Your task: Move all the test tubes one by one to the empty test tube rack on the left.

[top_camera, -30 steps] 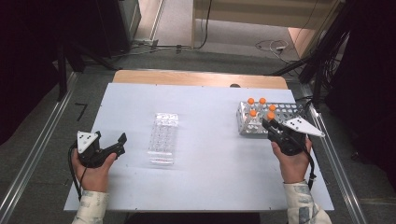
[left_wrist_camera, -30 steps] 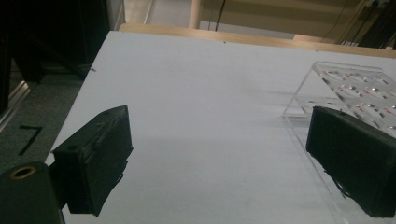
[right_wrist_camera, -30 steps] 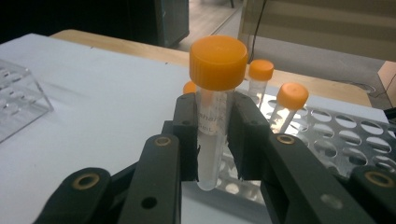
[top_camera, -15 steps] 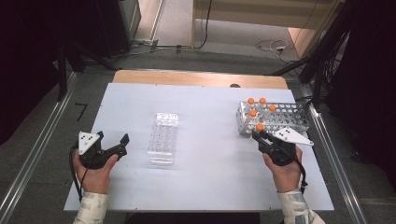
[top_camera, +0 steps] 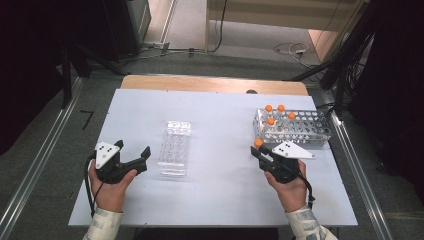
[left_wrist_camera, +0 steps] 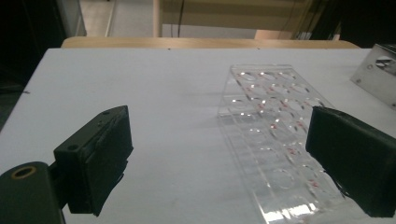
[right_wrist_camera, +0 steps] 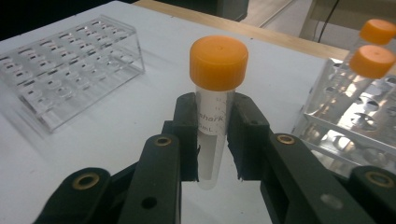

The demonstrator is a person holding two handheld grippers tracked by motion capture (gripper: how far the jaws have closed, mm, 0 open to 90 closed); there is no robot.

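Observation:
My right gripper (top_camera: 260,151) (right_wrist_camera: 213,140) is shut on a clear tube with an orange cap (right_wrist_camera: 216,70) (top_camera: 258,143), held upright above the white table in front of the metal rack (top_camera: 300,131). That rack holds several more orange-capped tubes (top_camera: 274,115) (right_wrist_camera: 376,60). A clear plastic rack (top_camera: 175,148) (right_wrist_camera: 65,70) (left_wrist_camera: 275,135) lies empty at the table's middle. My left gripper (top_camera: 141,158) (left_wrist_camera: 219,163) stands open just left of the clear rack, with nothing between its jaws; its right jaw hangs over the rack's near end.
The white table (top_camera: 220,125) has a wooden strip (top_camera: 215,84) along its far edge. Metal rails (top_camera: 355,170) run beside the table on both sides. Cables (top_camera: 290,50) lie on the floor beyond.
My right gripper has drawn the orange-capped tube out of the metal rack and carried it left and toward the person. My left gripper has edged slightly toward the clear rack.

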